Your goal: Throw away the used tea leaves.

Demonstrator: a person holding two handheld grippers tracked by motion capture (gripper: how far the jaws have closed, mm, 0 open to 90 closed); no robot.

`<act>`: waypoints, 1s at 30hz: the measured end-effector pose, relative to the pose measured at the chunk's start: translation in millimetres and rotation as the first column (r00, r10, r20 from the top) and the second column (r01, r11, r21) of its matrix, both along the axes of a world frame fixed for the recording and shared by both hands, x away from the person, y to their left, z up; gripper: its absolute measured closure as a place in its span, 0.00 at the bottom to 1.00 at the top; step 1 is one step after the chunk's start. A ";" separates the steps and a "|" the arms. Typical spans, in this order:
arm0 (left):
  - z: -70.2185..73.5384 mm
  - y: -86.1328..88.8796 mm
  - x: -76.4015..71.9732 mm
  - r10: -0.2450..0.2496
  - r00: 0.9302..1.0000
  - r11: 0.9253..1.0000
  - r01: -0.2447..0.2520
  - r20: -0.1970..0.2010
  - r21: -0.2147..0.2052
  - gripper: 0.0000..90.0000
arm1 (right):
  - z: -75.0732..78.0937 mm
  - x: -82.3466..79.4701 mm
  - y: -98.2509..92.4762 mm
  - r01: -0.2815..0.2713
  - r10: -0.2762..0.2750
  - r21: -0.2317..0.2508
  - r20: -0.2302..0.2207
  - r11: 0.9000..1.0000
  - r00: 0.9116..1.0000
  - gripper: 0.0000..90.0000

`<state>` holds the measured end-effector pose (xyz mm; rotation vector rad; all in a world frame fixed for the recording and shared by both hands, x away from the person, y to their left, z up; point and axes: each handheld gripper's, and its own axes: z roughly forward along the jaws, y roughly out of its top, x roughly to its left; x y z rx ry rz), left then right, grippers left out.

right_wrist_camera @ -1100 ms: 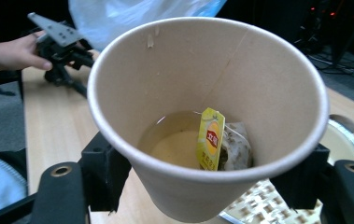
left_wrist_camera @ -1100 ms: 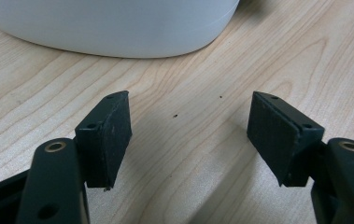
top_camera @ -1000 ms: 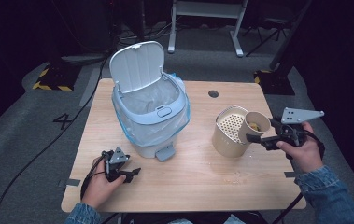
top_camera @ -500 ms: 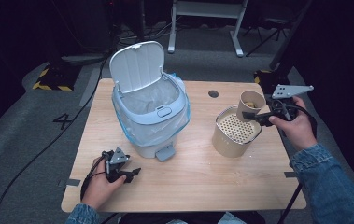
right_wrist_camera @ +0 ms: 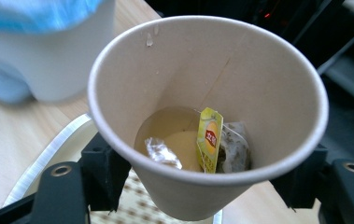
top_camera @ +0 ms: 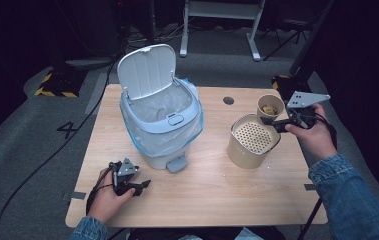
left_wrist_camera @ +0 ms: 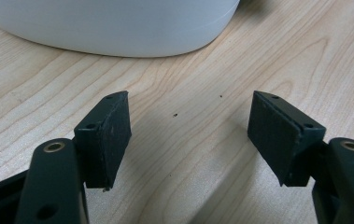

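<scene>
- High view: paper cup [top_camera: 270, 107] is held by right claw [top_camera: 277, 123] above far edge of perforated canister [top_camera: 252, 140]; left claw [top_camera: 136, 184] is rested on bench [top_camera: 212, 192], just before pedal bin [top_camera: 159, 118].
- Left gripper view: jaws are seen wide apart, w/ nothing between; bin base [left_wrist_camera: 114, 23] lies ahead.
- Right gripper view: jaws are clamped on cup [right_wrist_camera: 207, 112]; tea bag [right_wrist_camera: 233, 147], tag [right_wrist_camera: 209, 137] & liquid are seen inside.

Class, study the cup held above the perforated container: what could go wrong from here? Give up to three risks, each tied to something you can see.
1. The paper cup is gripped by the right gripper and holds liquid, so squeezing may buckle it and spill.
2. Its tea bag and tag could fall onto the strainer container if the cup tips.
3. Liquid missing the container may wet the table.
</scene>
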<state>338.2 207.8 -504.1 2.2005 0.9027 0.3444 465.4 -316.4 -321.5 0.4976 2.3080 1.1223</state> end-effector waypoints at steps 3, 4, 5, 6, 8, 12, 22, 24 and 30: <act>0.0 0.0 0.1 0.000 1.000 1.000 0.000 0.001 0.000 0.34 | -2.4 -2.4 1.4 -0.026 0.038 -0.116 0.107 0.993 0.993 0.35; 0.0 0.0 0.2 0.000 1.000 1.000 0.000 0.000 0.000 0.34 | -3.2 -2.9 1.7 -0.032 0.049 -0.138 0.125 0.990 0.991 0.35; 0.0 0.0 0.2 -0.001 1.000 1.000 0.001 0.000 0.000 0.34 | -4.4 -3.7 1.9 -0.042 0.067 -0.163 0.152 0.986 0.986 0.35; 0.0 0.0 0.2 -0.001 1.000 1.000 0.001 0.000 0.000 0.34 | -5.7 -4.7 2.0 -0.050 0.085 -0.191 0.183 0.980 0.979 0.36; 0.0 0.0 0.2 -0.001 1.000 1.000 0.001 0.000 0.000 0.34 | -8.1 -6.6 2.8 -0.056 0.113 -0.251 0.219 0.966 0.969 0.36; 0.0 0.0 0.2 0.000 1.000 1.000 0.000 0.000 0.000 0.34 | -11.6 -12.5 5.5 -0.048 0.171 -0.381 0.295 0.923 0.940 0.36; 0.0 -0.2 -0.2 0.002 1.000 1.000 -0.002 0.001 0.000 0.34 | -19.5 -23.9 14.5 0.057 0.311 -0.665 0.422 0.745 0.852 0.37; 0.0 -0.2 -0.2 0.002 1.000 1.000 -0.002 0.000 0.000 0.34 | -19.9 -24.9 14.7 0.070 0.330 -0.686 0.434 0.724 0.838 0.37; 0.0 -0.2 -0.2 0.002 1.000 1.000 -0.002 0.000 0.000 0.34 | -23.8 -34.0 21.8 0.186 0.446 -0.815 0.474 0.549 0.759 0.37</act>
